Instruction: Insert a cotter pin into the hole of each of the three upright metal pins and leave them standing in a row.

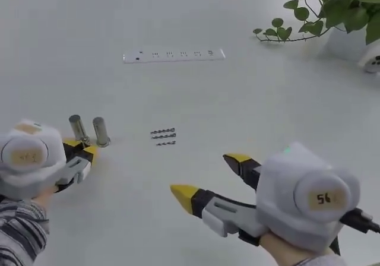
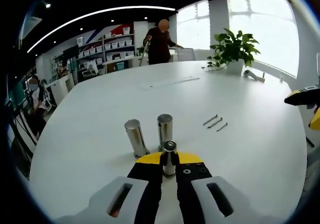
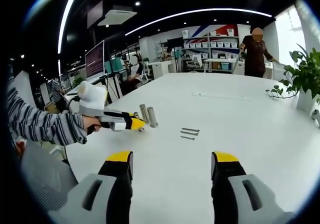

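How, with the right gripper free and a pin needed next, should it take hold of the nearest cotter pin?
Probably mid-shaft, from straight above. The nearest cotter pin lies flat on the table, thin, parallel to the other two across a small gap, so the open right gripper should close across its width, one jaw in that gap.

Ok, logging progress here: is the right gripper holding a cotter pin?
No: the right gripper is open with nothing between its jaws, and three cotter pins lie on the table.
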`<action>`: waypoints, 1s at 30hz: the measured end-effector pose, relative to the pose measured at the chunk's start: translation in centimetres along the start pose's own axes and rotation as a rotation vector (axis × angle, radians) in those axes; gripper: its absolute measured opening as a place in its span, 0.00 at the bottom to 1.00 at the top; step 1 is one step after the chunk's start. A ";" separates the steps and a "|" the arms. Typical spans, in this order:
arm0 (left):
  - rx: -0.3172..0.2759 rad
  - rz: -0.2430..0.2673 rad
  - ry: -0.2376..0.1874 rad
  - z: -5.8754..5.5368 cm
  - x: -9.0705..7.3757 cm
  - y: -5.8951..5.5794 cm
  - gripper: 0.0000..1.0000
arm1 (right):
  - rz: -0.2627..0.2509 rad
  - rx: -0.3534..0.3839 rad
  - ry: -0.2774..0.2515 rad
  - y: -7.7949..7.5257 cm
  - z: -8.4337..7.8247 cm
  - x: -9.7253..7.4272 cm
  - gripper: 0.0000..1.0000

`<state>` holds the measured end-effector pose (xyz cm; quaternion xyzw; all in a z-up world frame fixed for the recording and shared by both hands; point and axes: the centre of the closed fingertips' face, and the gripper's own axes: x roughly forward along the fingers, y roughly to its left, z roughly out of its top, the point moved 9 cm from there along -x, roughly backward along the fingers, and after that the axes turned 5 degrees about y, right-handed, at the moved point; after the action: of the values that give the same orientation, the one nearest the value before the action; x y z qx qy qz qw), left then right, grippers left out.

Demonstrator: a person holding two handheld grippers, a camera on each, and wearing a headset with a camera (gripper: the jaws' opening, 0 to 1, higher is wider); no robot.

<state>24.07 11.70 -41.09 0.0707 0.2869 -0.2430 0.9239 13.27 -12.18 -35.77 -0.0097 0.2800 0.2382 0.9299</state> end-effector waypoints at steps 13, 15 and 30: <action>-0.052 0.004 0.033 -0.9 -0.8 -3.6 0.05 | 0.014 -0.005 -0.011 0.8 0.0 -0.6 0.60; -0.060 0.007 0.038 -1.1 -0.8 -4.0 0.05 | 0.014 -0.007 -0.011 0.8 0.0 -0.7 0.60; -0.031 0.002 0.048 -1.9 -0.7 -5.5 0.05 | 0.009 0.010 0.001 0.7 -0.7 -1.4 0.59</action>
<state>19.93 7.72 -42.17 0.0623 0.3127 -0.2358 0.9180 11.57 -12.34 -35.52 -0.0037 0.2818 0.2409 0.9287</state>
